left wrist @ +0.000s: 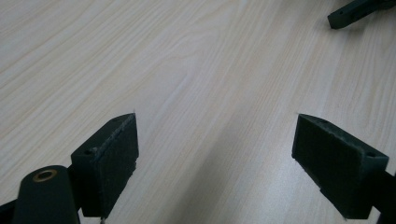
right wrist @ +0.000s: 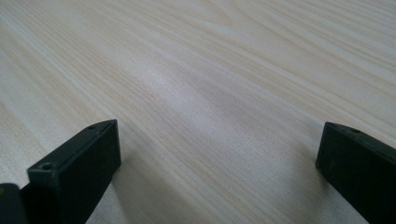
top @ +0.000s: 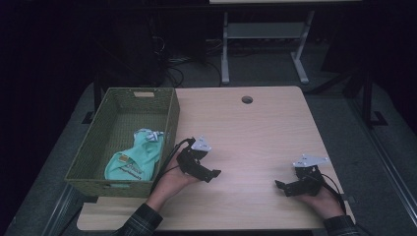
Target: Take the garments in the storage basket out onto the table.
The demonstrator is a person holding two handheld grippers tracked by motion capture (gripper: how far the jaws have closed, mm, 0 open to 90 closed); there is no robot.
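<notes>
1. The pale wood-grain bench [top: 255, 132] carries nothing loose on its bare top; both grippers hover low over its near half, well apart from each other.
2. The olive-green woven basket [top: 172, 123] stands at the bench's left edge, and the mint-green folded cloth with white trim [top: 137, 157] lies inside it, towards the near wall.
3. The left gripper [top: 212, 174] sits just right of the basket – its fingers [left wrist: 109, 158] are spread wide with only bare wood between them.
4. The right gripper [top: 282, 188] is near the bench's right front corner, fingers [right wrist: 79, 172] likewise spread and holding nothing.
5. Judged from this, the cloth is already stowed and the hands are idle – the step looks finished, or between items.
6. Any next move would call for the left gripper to swing over the basket rim and descend onto the cloth before closing.
</notes>
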